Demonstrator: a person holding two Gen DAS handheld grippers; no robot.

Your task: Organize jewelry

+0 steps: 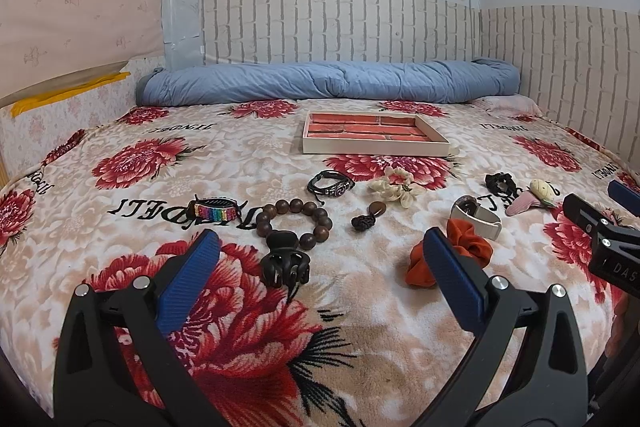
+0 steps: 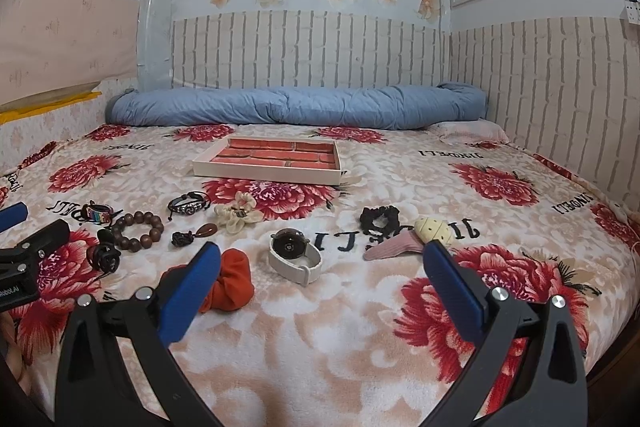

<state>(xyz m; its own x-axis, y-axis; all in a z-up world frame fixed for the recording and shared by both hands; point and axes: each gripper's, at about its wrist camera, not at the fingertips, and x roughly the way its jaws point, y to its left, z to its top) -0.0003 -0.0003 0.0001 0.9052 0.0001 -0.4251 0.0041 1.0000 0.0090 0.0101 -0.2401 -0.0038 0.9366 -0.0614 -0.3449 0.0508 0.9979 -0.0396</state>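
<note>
A shallow white tray (image 1: 376, 148) (image 2: 264, 173) with a red brick-pattern floor lies far back on the flowered bed. Jewelry lies scattered in front of it: a wooden bead bracelet (image 1: 298, 221) (image 2: 138, 230), a black claw clip (image 1: 285, 265) (image 2: 105, 255), a rainbow band (image 1: 216, 213) (image 2: 97, 214), a black cord bracelet (image 1: 330, 183) (image 2: 189, 205), a cream flower scrunchie (image 1: 394, 187) (image 2: 236, 213), a brown pendant (image 1: 368, 215) (image 2: 194, 234), an orange scrunchie (image 1: 472, 251) (image 2: 232, 283), a white watch (image 1: 478, 217) (image 2: 294, 253), a black scrunchie (image 1: 500, 183) (image 2: 378, 219) and a pink clip (image 1: 524, 203) (image 2: 396, 247). My left gripper (image 1: 322, 247) and right gripper (image 2: 322, 259) hang open and hold nothing.
A rolled blue quilt (image 1: 328, 83) (image 2: 296, 105) lies along the brick-papered wall behind the tray. The right gripper's black frame (image 1: 600, 231) shows at the right edge of the left wrist view. The left gripper's frame (image 2: 28, 259) shows at the left edge of the right wrist view.
</note>
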